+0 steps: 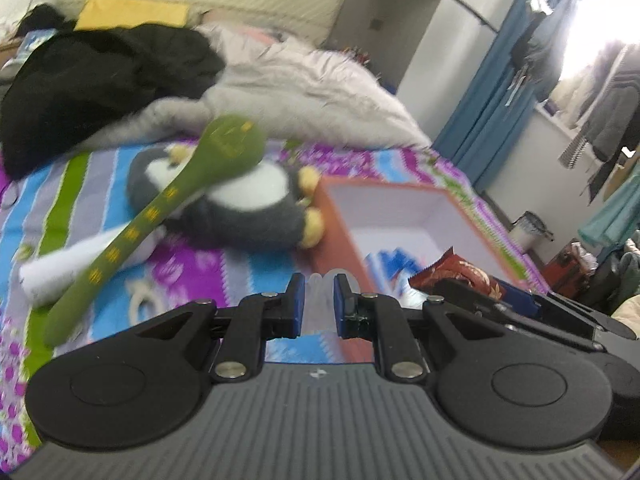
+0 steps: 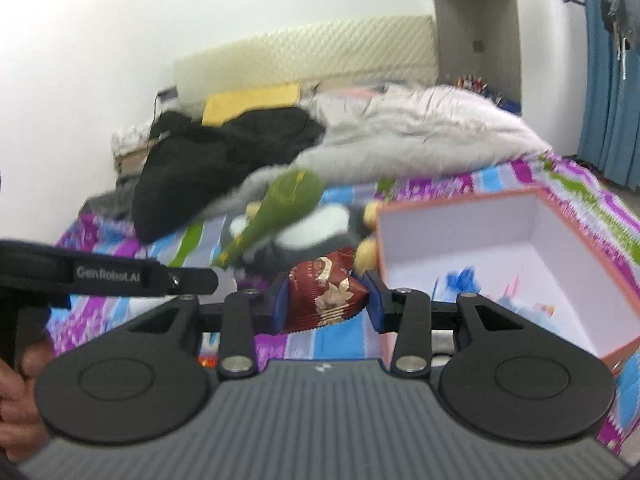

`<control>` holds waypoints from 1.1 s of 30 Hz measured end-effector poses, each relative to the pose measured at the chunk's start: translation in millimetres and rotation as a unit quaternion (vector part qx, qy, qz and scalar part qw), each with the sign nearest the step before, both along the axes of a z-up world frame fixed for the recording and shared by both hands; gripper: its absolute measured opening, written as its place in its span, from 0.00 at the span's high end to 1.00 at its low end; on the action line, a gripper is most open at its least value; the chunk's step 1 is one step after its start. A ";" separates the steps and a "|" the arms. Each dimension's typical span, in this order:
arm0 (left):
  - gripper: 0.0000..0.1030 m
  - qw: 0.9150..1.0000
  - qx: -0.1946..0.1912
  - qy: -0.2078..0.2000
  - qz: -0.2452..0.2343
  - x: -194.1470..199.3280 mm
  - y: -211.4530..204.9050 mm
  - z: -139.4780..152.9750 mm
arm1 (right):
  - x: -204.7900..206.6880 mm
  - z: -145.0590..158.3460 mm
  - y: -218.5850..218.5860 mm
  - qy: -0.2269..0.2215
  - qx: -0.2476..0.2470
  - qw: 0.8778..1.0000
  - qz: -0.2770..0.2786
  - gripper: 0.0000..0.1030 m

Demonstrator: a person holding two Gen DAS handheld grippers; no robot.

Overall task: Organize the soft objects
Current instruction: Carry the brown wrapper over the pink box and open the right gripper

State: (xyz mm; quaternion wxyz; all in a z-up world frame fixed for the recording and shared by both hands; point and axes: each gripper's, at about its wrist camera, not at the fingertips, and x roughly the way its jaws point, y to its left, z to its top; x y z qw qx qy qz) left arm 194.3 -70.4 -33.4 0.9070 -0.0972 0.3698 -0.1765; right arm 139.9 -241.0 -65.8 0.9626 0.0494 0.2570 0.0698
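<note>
Your right gripper (image 2: 326,298) clamps the crinkly dark-red snack packet (image 2: 326,294), orange-walled white-lined box (image 2: 460,208) at two o'clock; left gripper (image 1: 317,306) jaws nearly together, apparently empty; a loose pinch could let the packet slip short.

Bed (image 1: 256,280): penguin plush (image 1: 240,204), box (image 1: 400,216)

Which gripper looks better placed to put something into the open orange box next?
Right, probably. The right gripper is shut on a red foil snack packet, with the white-lined orange box just beyond it. The left gripper is nearly shut, seemingly holding nothing.
</note>
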 end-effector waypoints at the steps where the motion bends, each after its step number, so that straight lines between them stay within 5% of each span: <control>1: 0.83 1.000 0.000 -0.007 -0.006 2.3 -7.2 6.2 | 0.3 6.4 -5.0 -0.007 -0.002 1.000 -0.004 0.59; 8: 0.83 0.998 0.004 -0.045 -0.037 10.8 -56.1 39.9 | 0.2 38.8 -41.2 -0.042 -0.013 0.999 -0.032 0.59; 15: 0.83 0.997 0.004 -0.027 -0.070 29.4 -109.8 38.1 | 3.1 40.4 -87.2 -0.030 -0.033 0.997 -0.066 0.64; 17: 0.83 0.997 0.006 -0.013 -0.080 38.7 -124.2 31.6 | 7.3 36.6 -101.4 -0.013 -0.018 0.997 -0.072 0.78; 33: 0.82 0.980 0.082 0.139 -0.119 102.6 -209.0 -93.2 | 45.7 -65.1 -159.8 0.136 -0.005 0.985 -0.108 0.76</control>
